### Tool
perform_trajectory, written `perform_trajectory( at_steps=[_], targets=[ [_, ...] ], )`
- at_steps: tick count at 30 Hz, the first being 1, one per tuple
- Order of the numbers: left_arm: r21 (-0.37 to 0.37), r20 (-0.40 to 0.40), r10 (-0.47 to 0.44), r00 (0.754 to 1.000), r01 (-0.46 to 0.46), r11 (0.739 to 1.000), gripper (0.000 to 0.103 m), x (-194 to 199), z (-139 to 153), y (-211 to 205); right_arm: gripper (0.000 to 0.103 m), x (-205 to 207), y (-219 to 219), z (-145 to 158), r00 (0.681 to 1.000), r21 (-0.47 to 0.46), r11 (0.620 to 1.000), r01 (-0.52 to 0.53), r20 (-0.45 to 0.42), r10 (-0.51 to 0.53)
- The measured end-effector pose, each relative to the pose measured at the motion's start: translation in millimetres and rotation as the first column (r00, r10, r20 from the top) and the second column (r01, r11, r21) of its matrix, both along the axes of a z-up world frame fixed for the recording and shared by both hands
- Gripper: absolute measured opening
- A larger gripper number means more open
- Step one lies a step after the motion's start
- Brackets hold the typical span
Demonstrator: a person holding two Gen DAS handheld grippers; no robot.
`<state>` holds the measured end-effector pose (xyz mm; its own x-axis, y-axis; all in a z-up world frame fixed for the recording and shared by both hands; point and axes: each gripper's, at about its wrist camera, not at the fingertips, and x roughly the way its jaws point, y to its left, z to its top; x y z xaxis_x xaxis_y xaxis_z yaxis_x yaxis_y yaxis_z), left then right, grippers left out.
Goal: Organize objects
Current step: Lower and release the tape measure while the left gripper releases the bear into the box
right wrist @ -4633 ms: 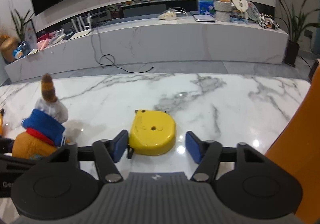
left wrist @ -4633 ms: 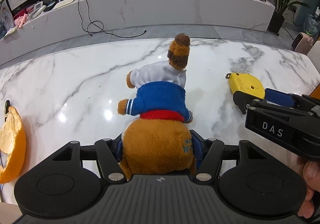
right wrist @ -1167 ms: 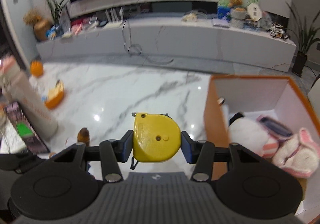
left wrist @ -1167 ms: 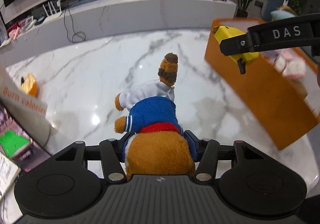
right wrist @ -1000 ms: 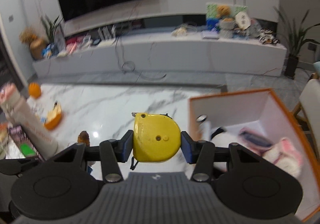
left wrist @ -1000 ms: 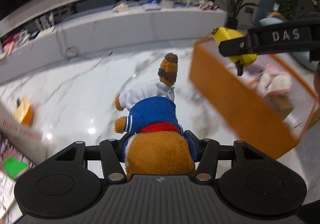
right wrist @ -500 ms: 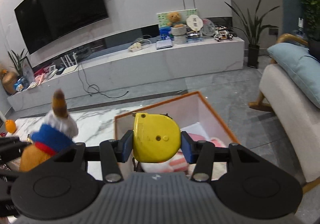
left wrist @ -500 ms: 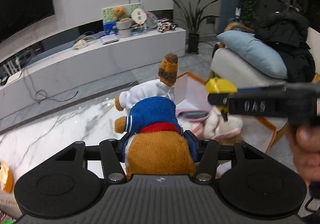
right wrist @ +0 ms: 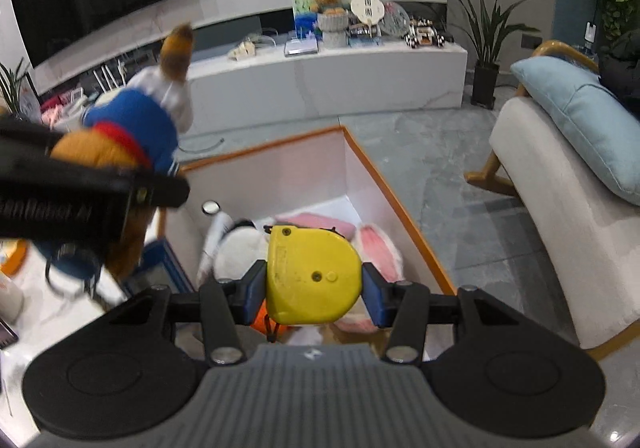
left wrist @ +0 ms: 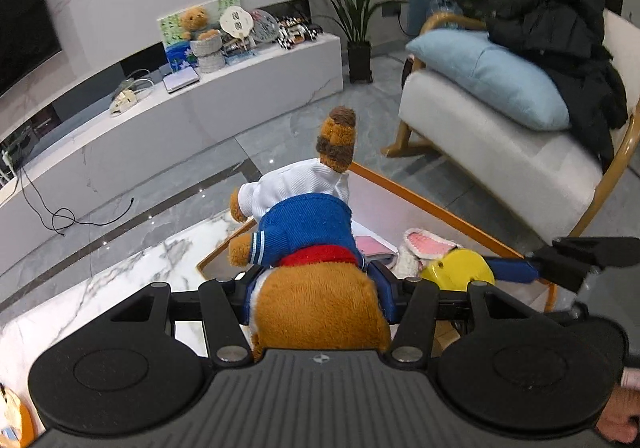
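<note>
Presently both tools are loaded and over the drop-off. Nearest in the right wrist view, the right gripper (right wrist: 314, 290) has its blue fingers (right wrist: 254, 290) clenched on the flat sides of a yellow tape measure (right wrist: 314, 276), which hangs above the open orange-rimmed box (right wrist: 404, 220). In the left wrist view the left gripper (left wrist: 316, 292) grips a brown plush toy (left wrist: 316, 240) in a blue and white sweater by its lower body; the toy points forward, head away from the camera, over the near-left corner of the box.

Below, the box already holds a white and pink plush (right wrist: 376, 244) and a flat pink item (right wrist: 316, 222). The box sits at the far end of the marble surface (left wrist: 120, 280). Beyond lie the grey floor, an armchair (left wrist: 500, 152) with a blue cushion, and a long white TV bench (right wrist: 320, 76).

Judgement: the step in hand is delivery, carry done, release not yet made. Next move calls for lowering the tape measure inside the walls before opening, since it is hard and could strike the rim. The plush can drop from height; the two tools are close together, so release one at a time.
</note>
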<state>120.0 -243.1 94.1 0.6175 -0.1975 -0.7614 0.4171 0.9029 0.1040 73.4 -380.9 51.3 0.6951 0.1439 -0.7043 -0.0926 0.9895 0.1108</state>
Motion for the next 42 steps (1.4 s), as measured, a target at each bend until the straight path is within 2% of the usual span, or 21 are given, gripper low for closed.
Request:
perform_trajectory(
  at_steps=[7, 12, 17, 21, 26, 32, 38, 42],
  targets=[
    [0.065, -0.054, -0.001, 0.999, 0.005, 0.998, 0.063, 23.9, -26.3, -21.9, 0.052, 8.0, 6.1, -17.9, 0.998, -0.024, 0.999, -0.036, -0.042, 0.035],
    [0.171, -0.051, -0.038, 0.998, 0.046, 0.984, 0.063, 38.8, -40.7, -39.7, 0.052, 11.7, 19.4, -27.7, 0.996, -0.044, 0.997, -0.063, -0.068, 0.060],
    [0.179, -0.147, -0.053, 0.988, 0.079, 0.981, 0.063, 63.0, -58.0, -46.9, 0.052, 20.2, 21.3, -34.4, 0.995, -0.047, 0.997, -0.062, -0.087, 0.058],
    [0.234, -0.177, -0.053, 0.983, 0.094, 0.968, 0.063, 79.1, -72.0, -52.5, 0.052, 26.9, 19.1, -41.6, 0.992, -0.040, 0.997, -0.063, -0.111, 0.058],
    [0.307, -0.207, -0.056, 0.977, 0.119, 0.944, 0.063, 90.6, -88.2, -59.5, 0.052, 30.2, 23.8, -48.8, 0.990, -0.075, 0.994, -0.075, -0.121, 0.066],
    [0.330, -0.235, -0.065, 0.970, 0.142, 0.933, 0.063, 96.4, -97.6, -65.1, 0.052, 38.3, 27.3, -56.7, 0.987, -0.103, 0.991, -0.082, -0.144, 0.066],
    [0.391, -0.254, -0.109, 0.961, 0.205, 0.897, 0.064, 97.0, -112.2, -68.2, 0.052, 43.1, 31.4, -60.6, 0.984, -0.123, 0.988, -0.091, -0.161, 0.071],
    [0.379, -0.264, -0.116, 0.957, 0.214, 0.900, 0.065, 99.8, -119.6, -62.6, 0.052, 48.6, 30.8, -69.0, 0.981, -0.149, 0.985, -0.086, -0.185, 0.058]
  ],
)
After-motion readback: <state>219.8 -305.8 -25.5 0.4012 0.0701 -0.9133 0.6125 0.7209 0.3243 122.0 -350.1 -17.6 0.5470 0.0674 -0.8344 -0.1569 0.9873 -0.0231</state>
